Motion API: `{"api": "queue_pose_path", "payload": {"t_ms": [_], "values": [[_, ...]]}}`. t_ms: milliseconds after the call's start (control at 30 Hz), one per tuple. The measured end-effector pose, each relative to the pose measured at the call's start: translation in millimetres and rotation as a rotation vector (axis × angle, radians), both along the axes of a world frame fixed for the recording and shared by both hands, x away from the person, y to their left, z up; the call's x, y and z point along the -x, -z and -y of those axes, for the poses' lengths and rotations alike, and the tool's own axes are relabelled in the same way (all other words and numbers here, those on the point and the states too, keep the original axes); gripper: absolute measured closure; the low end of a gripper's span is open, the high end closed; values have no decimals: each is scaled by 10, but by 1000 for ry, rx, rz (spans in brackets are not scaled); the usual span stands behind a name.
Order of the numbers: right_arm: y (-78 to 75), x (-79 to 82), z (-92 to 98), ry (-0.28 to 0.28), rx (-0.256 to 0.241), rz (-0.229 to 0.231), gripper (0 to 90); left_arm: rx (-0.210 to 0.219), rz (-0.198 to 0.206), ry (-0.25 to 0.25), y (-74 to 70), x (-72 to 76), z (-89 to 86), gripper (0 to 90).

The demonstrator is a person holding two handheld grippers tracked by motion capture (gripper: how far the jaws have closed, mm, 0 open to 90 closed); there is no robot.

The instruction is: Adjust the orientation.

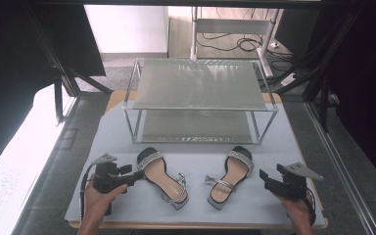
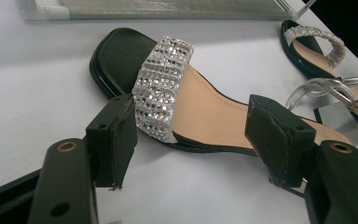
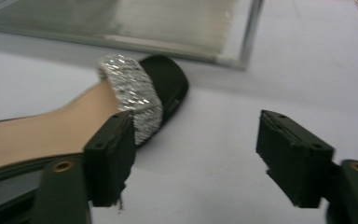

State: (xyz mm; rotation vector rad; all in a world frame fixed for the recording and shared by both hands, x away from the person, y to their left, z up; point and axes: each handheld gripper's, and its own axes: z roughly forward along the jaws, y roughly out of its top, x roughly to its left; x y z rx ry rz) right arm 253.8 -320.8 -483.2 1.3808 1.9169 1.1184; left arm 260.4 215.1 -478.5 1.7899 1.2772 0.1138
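Two black sandals with tan insoles and sparkling silver toe straps lie on the grey mat. The left sandal (image 1: 162,176) (image 2: 177,107) lies just right of my left gripper (image 1: 133,175) (image 2: 193,140), which is open, its jaws reaching around the sandal's middle without touching it. The right sandal (image 1: 229,177) (image 3: 74,116) lies left of my right gripper (image 1: 266,180) (image 3: 205,156), also open, with bare mat between its jaws. The right sandal (image 2: 317,46) also appears far off in the left gripper view.
A two-tier rack (image 1: 200,100) with metal legs and frosted shelves stands behind the sandals; its lower shelf (image 3: 168,23) is near the right sandal's toe. The mat's front edge (image 1: 196,223) is close to both hands. Cables lie on the floor beyond.
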Motion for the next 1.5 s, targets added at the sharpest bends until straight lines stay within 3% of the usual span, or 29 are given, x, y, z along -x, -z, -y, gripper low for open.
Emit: {"api": "queue_pose_path", "payload": {"t_ms": [100, 167, 267, 400, 533, 633, 667, 733, 833, 900, 967, 1133, 1267, 1500], "values": [[-90, 42, -47, -84, -13, 30, 421, -7, 0, 0, 2, 5, -1, 344], [-110, 57, -62, -100, -20, 34, 426, -3, -3, 4, 5, 16, 4, 344], [-176, 101, -117, -143, -38, 45, 502, -1, 0, 13, -7, 29, 24, 343], [-265, 145, -235, -231, -47, 45, 590, 0, 9, 30, -35, 43, 57, 341], [-337, 196, -395, -309, -65, 47, 722, 5, 11, 31, -51, 50, 53, 340], [-387, 236, -603, -386, -48, 43, 838, 8, 12, 28, -56, 53, 49, 340], [-387, 236, -603, -386, -48, 43, 838, 7, 11, 29, -56, 53, 52, 340], [-378, 247, -775, -440, -39, 31, 891, 8, 9, 34, -53, 51, 63, 339], [-351, 244, -900, -473, -39, 20, 895, 5, 4, 39, -42, 45, 85, 339], [-309, 251, -1094, -531, -32, -5, 896, 1, 1, 43, -35, 43, 99, 339], [-290, 260, -1165, -549, -27, -12, 896, -1, 0, 44, -35, 43, 100, 339], [-165, 333, -1541, -655, 10, -61, 896, 7, 2, 42, -43, 48, 92, 338], [-128, 364, -1706, -689, 40, -65, 896, 9, 1, 43, -45, 47, 83, 338], [-31, 343, -1863, -698, 62, -96, 896, 11, 11, 40, -79, 67, 66, 336]]}}
